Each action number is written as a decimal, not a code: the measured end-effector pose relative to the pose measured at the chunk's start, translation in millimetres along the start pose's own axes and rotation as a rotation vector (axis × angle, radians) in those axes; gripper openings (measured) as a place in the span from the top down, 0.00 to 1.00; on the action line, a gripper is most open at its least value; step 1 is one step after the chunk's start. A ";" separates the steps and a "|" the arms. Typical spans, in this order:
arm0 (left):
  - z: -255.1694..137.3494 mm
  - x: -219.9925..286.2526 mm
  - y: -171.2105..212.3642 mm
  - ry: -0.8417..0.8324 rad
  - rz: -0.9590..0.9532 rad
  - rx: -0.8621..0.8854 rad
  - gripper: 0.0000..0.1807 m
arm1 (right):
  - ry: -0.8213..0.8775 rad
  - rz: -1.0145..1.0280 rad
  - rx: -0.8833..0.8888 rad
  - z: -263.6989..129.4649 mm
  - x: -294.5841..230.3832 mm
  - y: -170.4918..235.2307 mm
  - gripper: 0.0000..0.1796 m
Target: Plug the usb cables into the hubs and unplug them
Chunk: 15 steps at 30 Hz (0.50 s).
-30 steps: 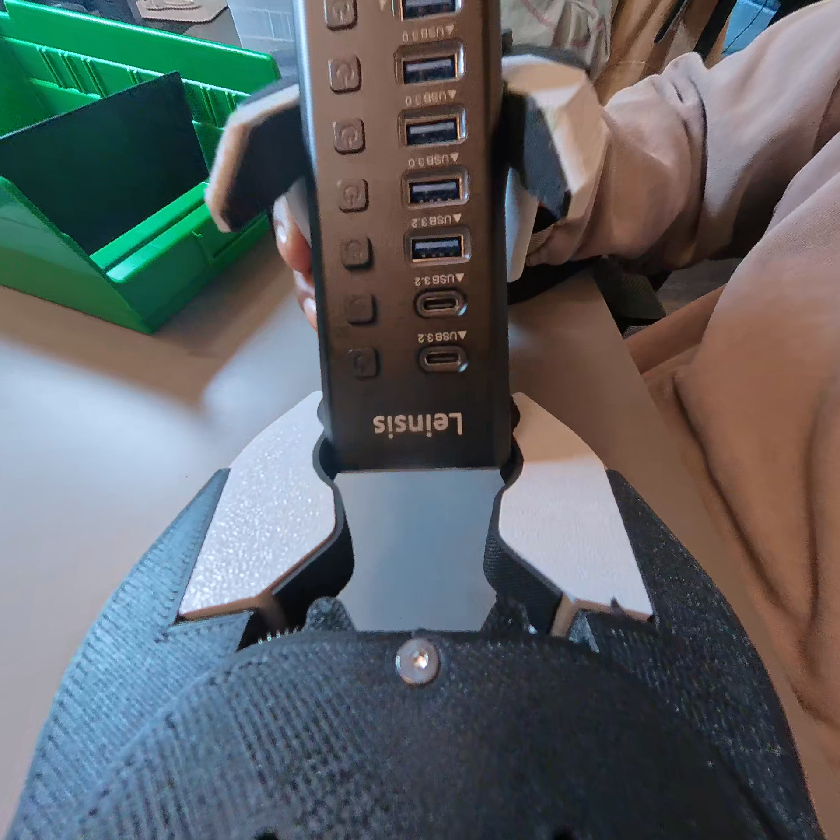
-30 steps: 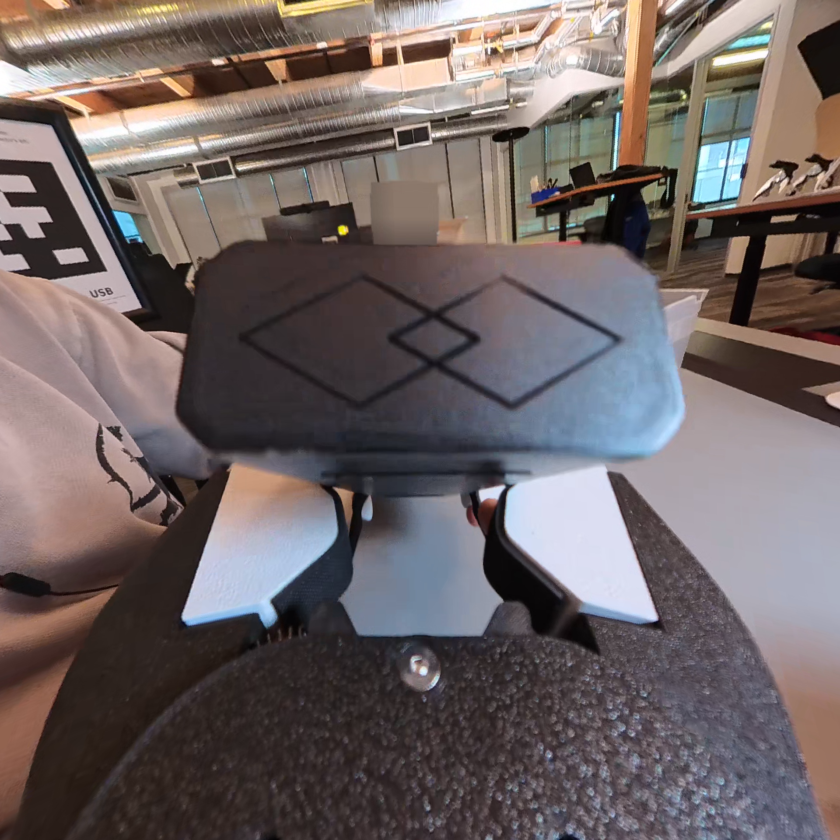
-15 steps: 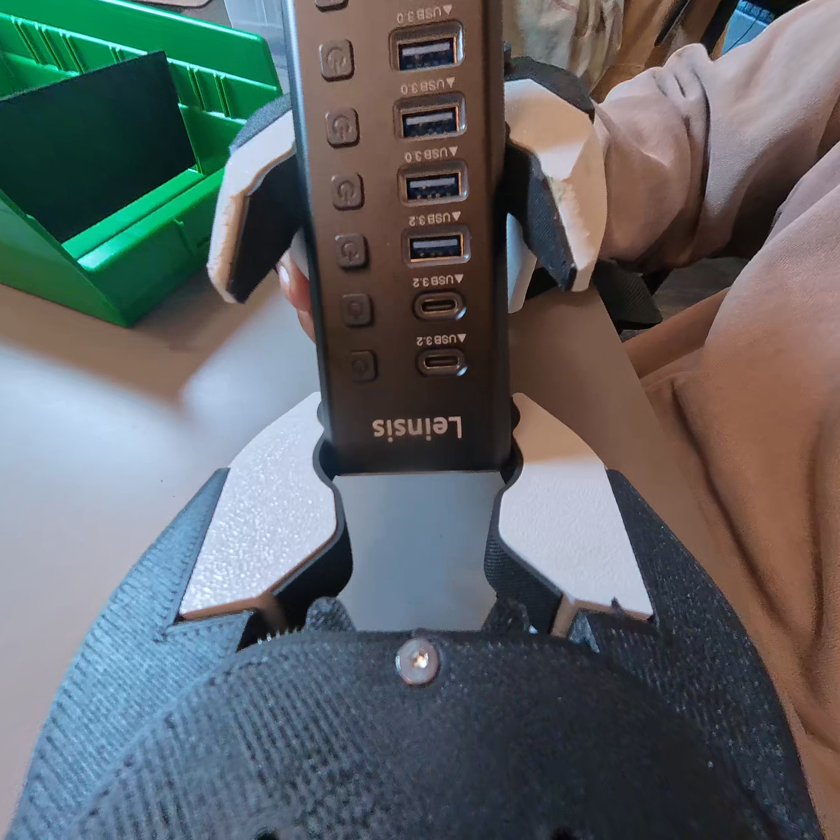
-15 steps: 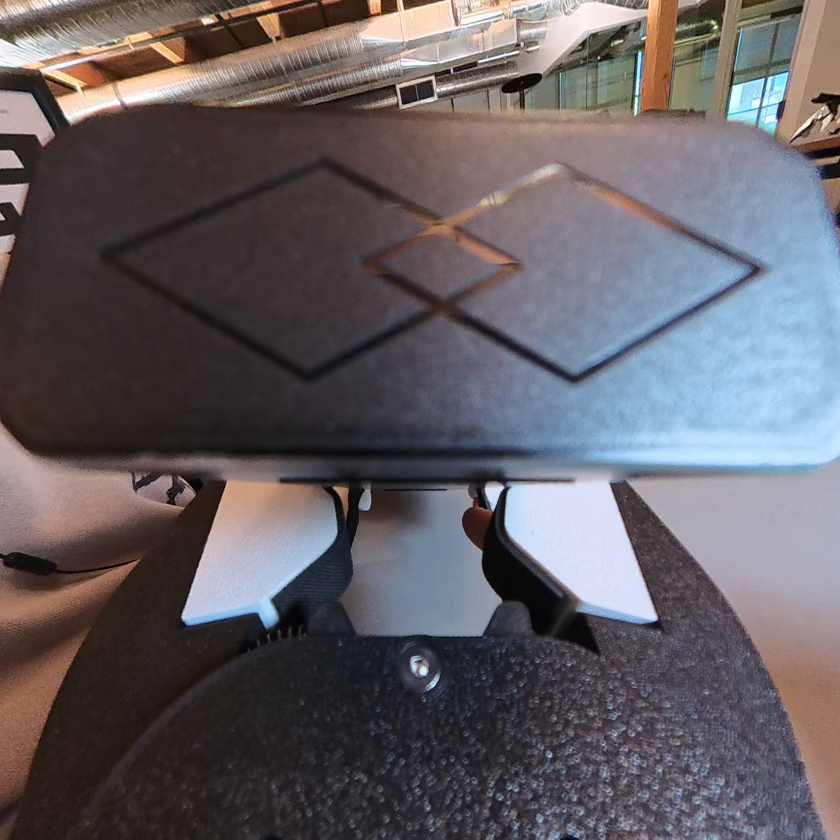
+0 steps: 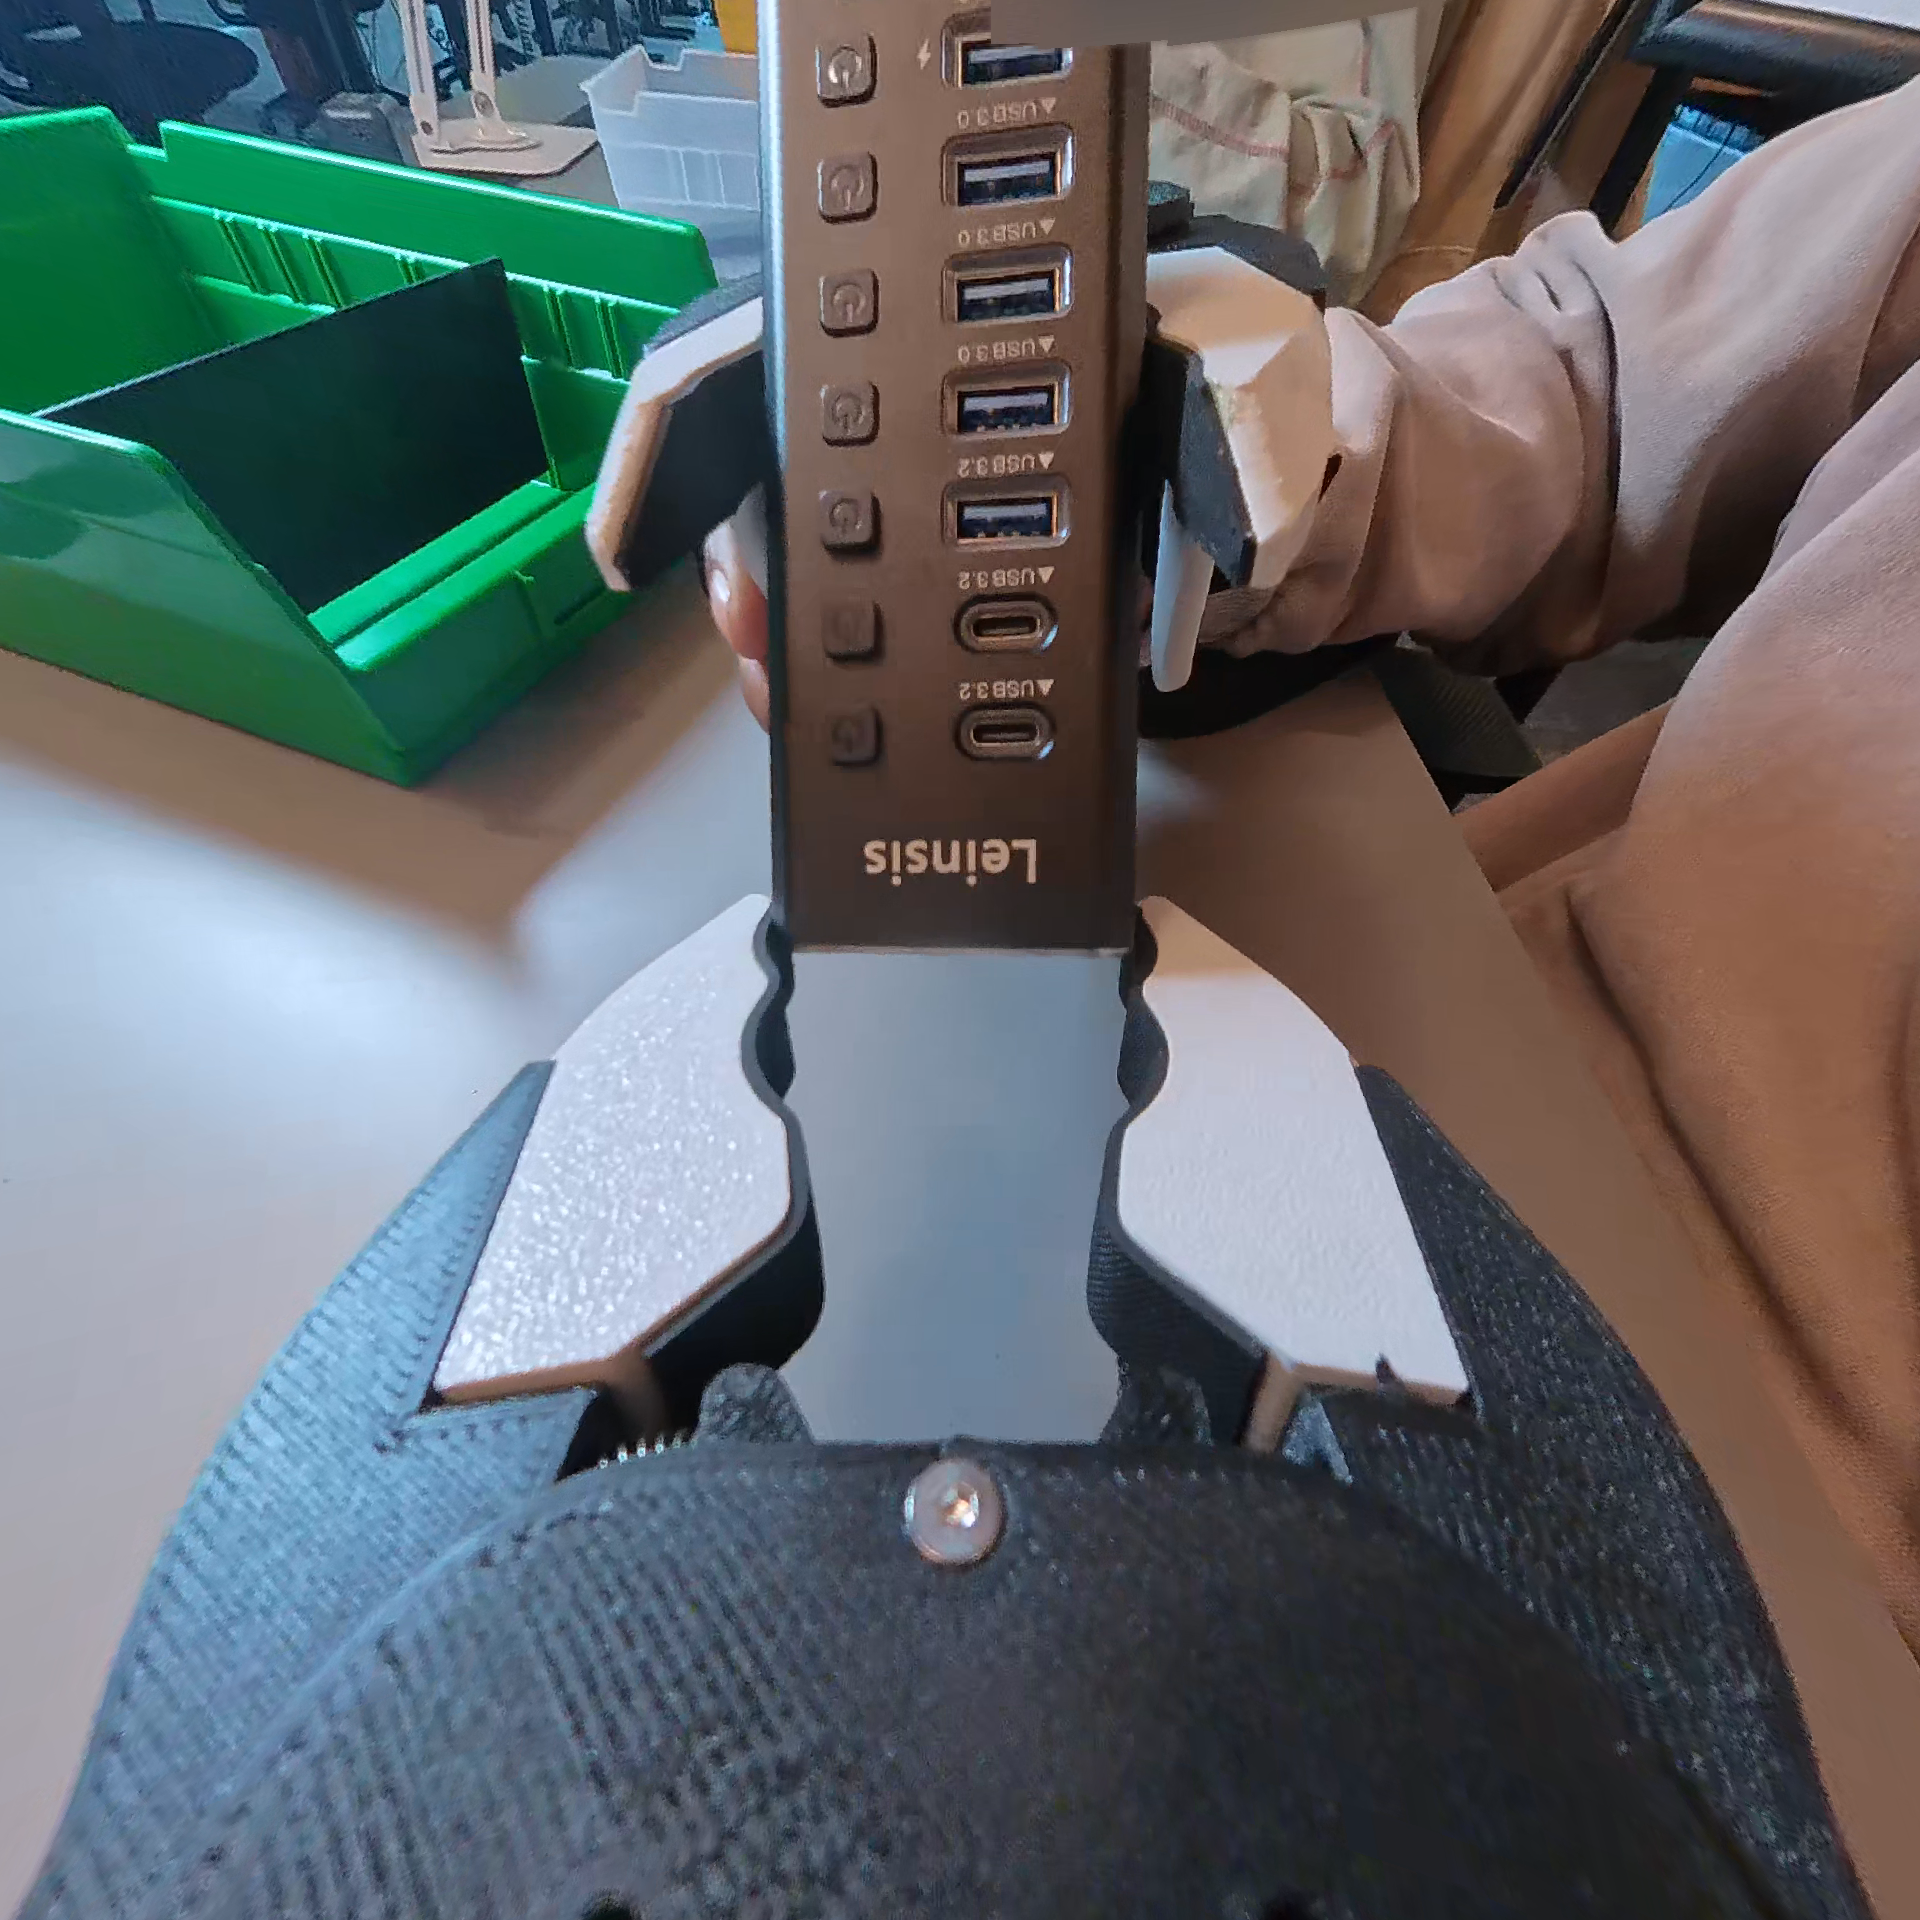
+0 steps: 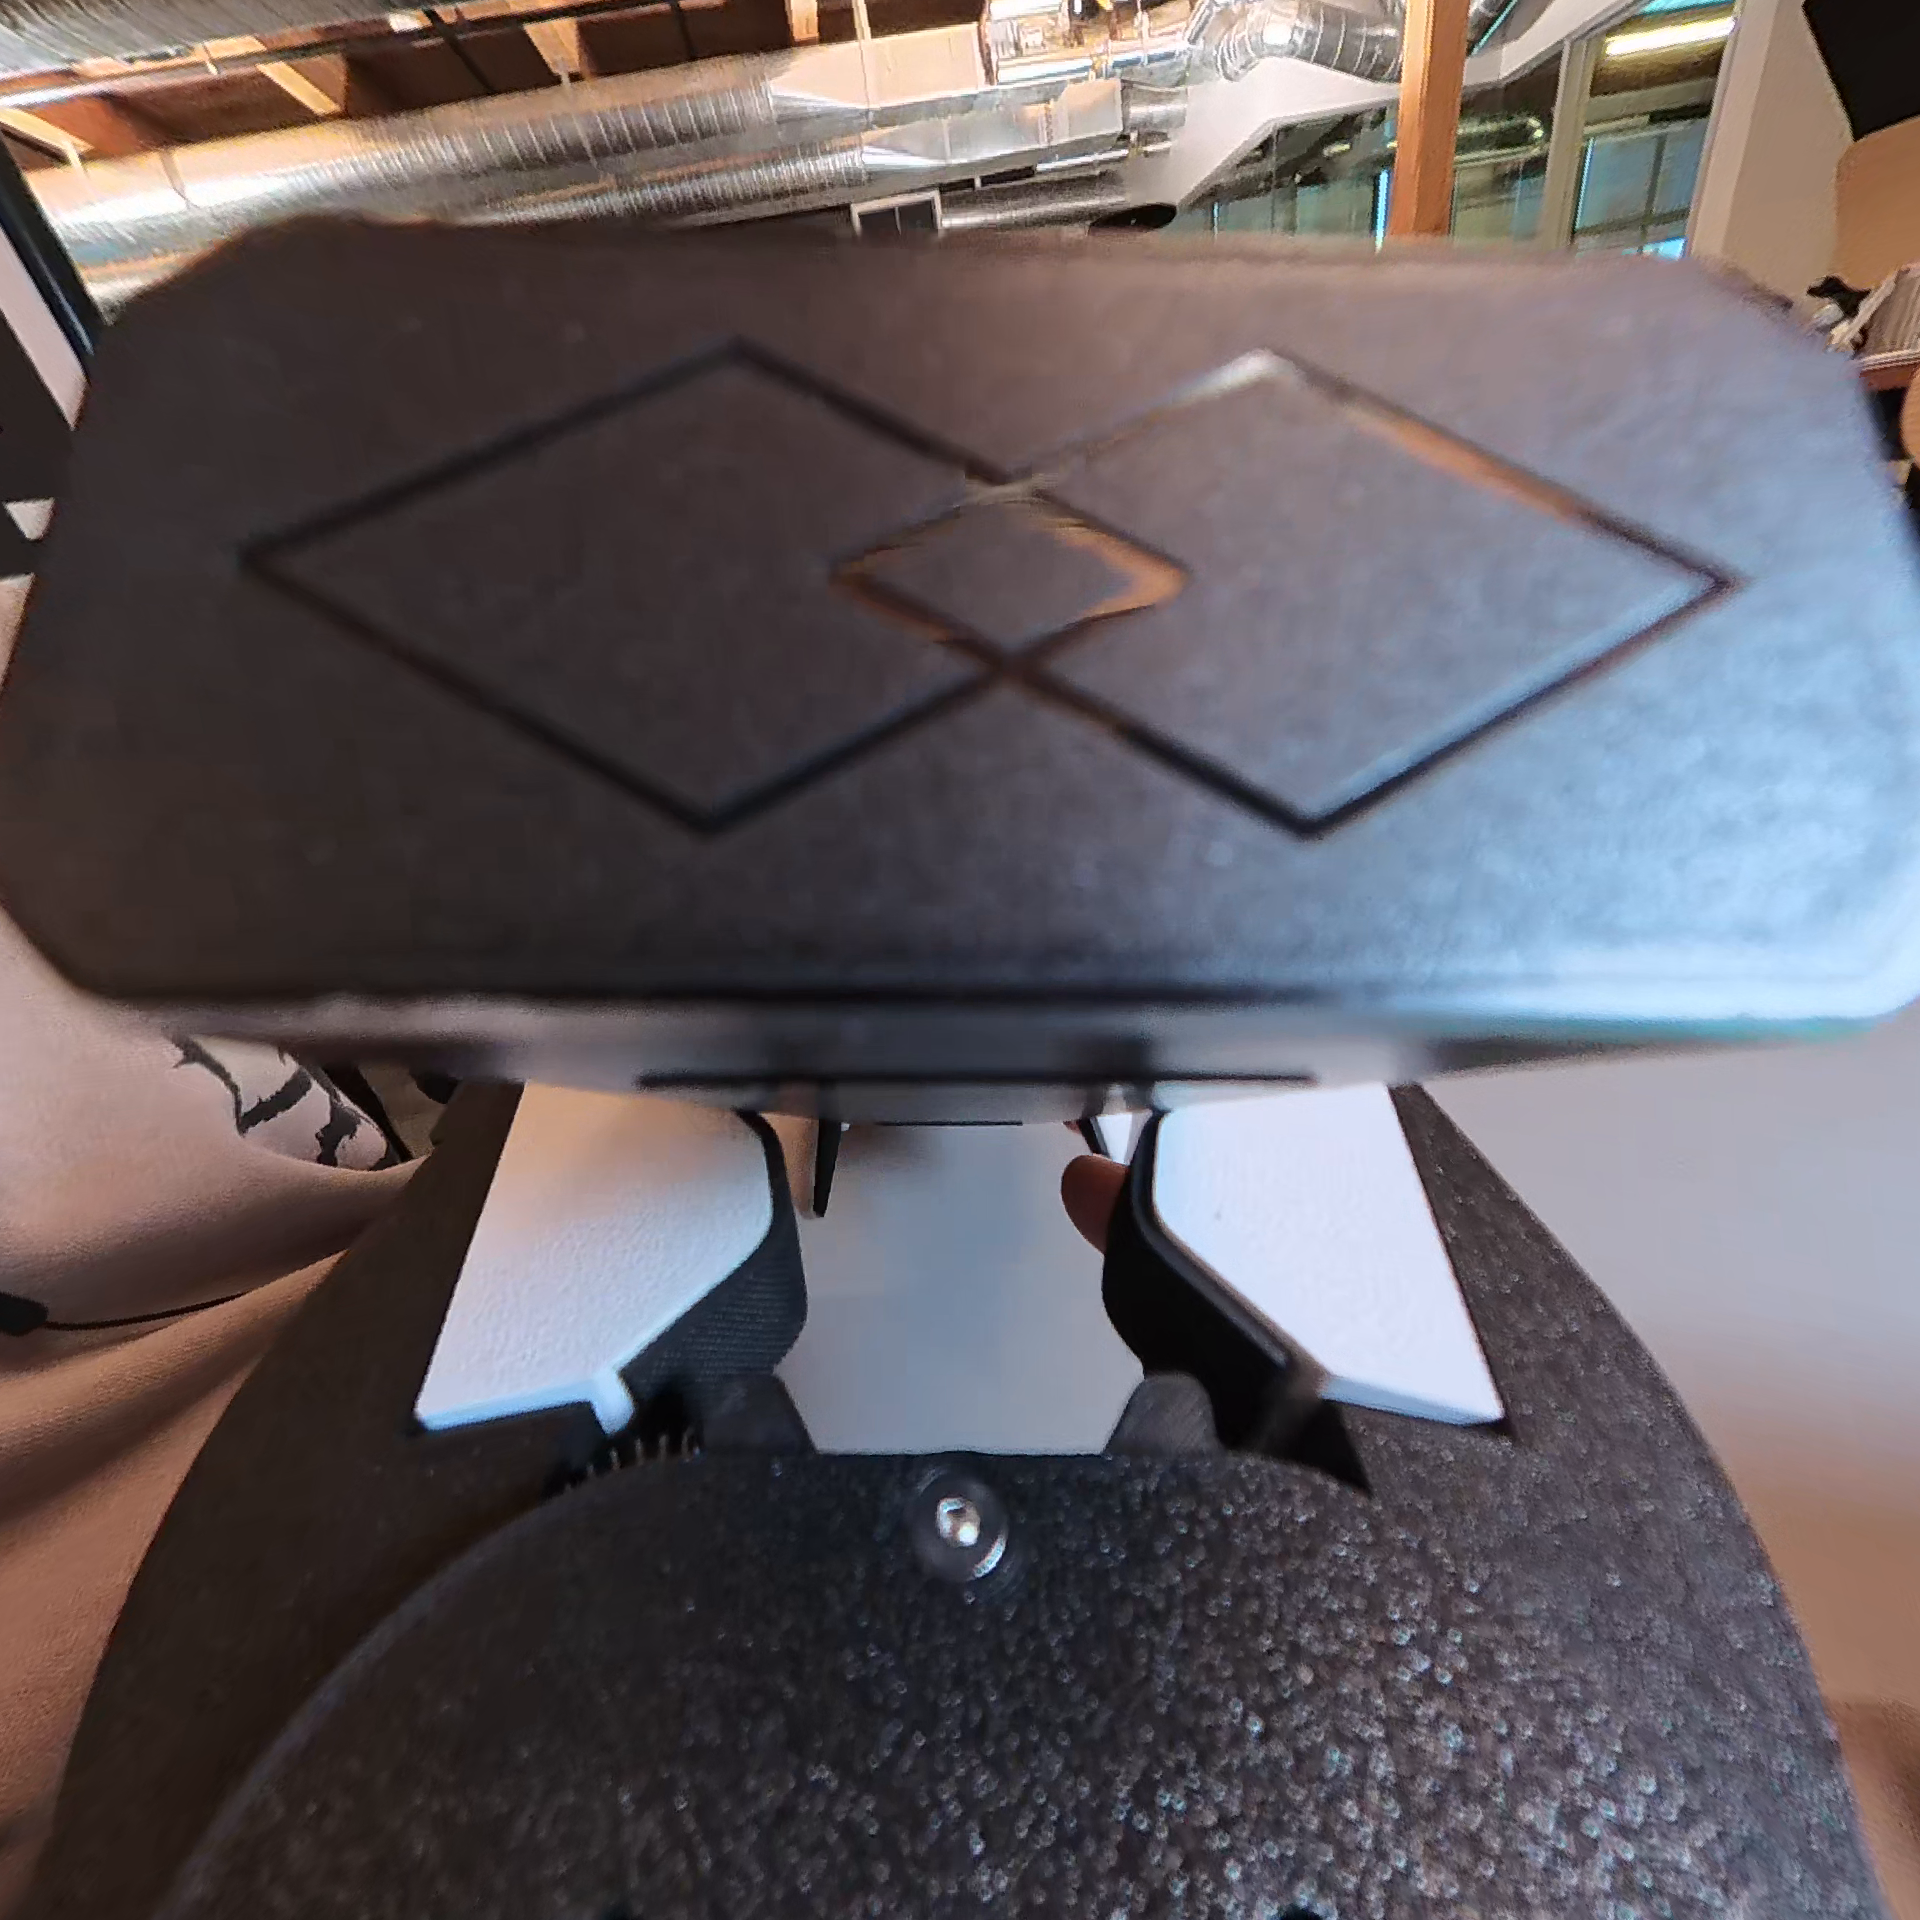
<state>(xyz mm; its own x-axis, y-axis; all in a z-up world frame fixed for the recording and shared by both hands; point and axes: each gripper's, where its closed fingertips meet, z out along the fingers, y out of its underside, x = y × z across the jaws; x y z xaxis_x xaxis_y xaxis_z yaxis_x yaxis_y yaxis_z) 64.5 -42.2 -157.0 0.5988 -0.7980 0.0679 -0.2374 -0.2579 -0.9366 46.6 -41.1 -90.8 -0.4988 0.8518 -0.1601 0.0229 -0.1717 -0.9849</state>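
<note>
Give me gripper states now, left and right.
Left gripper: shut on the USB hub.
Right gripper: fingers flank the hub farther up, tips hidden; cannot tell if it is clamped.

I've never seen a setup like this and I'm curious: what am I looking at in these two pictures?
A person holds two hand-held grippers, each with a camera looking along its fingers. In the left camera's picture, the left gripper clamps the near end of a dark USB hub, and the right gripper, farther off, closes on its sides. A green bin stands on the table; no cable shows. The right camera's picture is mostly filled by a black block with diamond lines, probably the other gripper's body.
</note>
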 end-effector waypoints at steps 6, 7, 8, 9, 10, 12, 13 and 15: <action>1.8 3.2 0.3 0.011 -0.005 0.010 0.63 | -0.003 0.025 0.005 0.3 0.0 -0.3 0.60; 4.0 4.6 -0.7 0.010 -0.011 0.016 0.59 | 0.001 0.036 0.003 0.8 0.8 0.1 0.60; 6.6 4.1 -1.2 -0.002 -0.017 0.018 0.58 | 0.010 0.037 -0.003 1.1 2.3 0.8 0.60; 9.2 2.2 -1.0 -0.020 -0.020 0.020 0.58 | 0.019 0.028 -0.013 1.4 3.2 2.0 0.60; 11.6 -0.1 -1.3 -0.039 -0.023 0.027 0.59 | 0.026 0.016 -0.028 1.8 3.8 3.9 0.60; 15.6 -0.6 -2.5 -0.046 -0.035 0.047 0.60 | 0.004 0.027 -0.056 4.5 0.7 9.0 0.60; 17.2 1.2 -0.9 -0.036 -0.036 0.038 0.60 | -0.003 0.040 -0.056 5.5 0.2 10.1 0.60; 15.1 2.6 -2.3 -0.027 -0.035 0.039 0.60 | -0.013 0.052 -0.065 5.8 -0.8 11.0 0.60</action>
<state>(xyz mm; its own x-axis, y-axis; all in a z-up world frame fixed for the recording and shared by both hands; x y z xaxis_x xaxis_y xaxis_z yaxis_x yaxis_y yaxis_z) 78.1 -35.5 -159.8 0.6266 -0.7738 0.0925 -0.1857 -0.2635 -0.9466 42.2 -46.6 -101.2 -0.5069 0.8359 -0.2107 0.1050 -0.1827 -0.9775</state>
